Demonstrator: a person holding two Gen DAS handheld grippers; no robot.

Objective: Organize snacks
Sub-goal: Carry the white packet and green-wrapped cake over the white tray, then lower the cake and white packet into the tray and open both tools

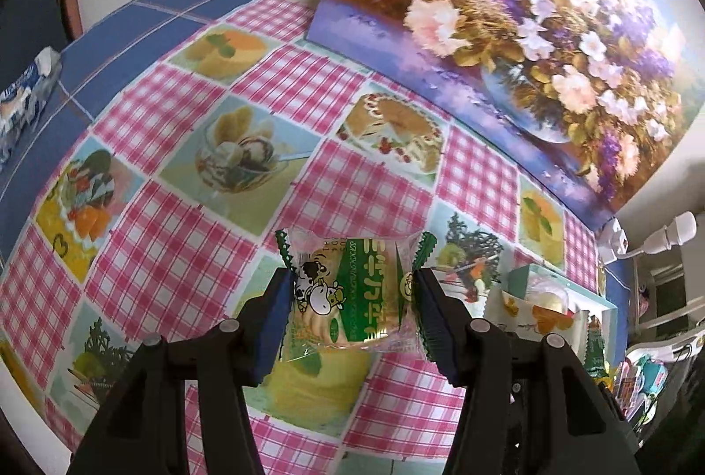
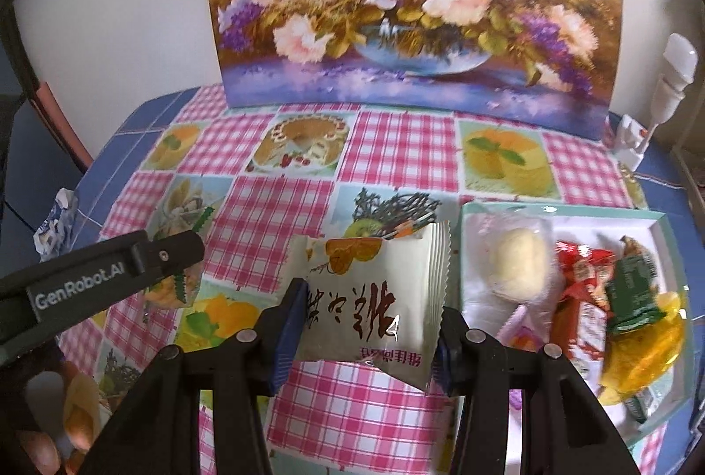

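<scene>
1. Left wrist view: the left gripper (image 1: 352,290) has its two black fingers, lined with ribbed blue pads (image 1: 276,314), clamped on a clear crinkly packet (image 1: 352,290) with green zigzag ends, held above the table.
2. The packet shows a cartoon cow, a green band with pale lettering too warped to read, and a pale round biscuit inside.
3. Below lies a glossy tablecloth (image 1: 361,193) of pink-and-white gingham squares alternating with printed dessert pictures; a blue checked cloth (image 1: 132,21) shows beyond it.
4. A flower painting (image 1: 528,34), with a brushy texture, leans against the white wall.
5. At the right edge sits a shallow pale-green tray (image 1: 603,301); a crumpled blue-and-white wrapper (image 1: 26,96) lies far left.
6. Right wrist view: the right gripper (image 2: 368,325) pinches a cream matte pouch (image 2: 374,298) with serrated edges between its blue pads, held above the tablecloth just left of the tray (image 2: 661,224).
7. The pouch carries large dark-red brush characters, upside down, and an orange fruit picture.
8. The tray holds a round cream pastry (image 2: 517,263) in clear film, red wrappers (image 2: 581,290), a green wrapper (image 2: 630,290) and a yellow crinkly bag (image 2: 639,351).
9. The left gripper's black arm at left reads "GenRobot.AI".
</scene>
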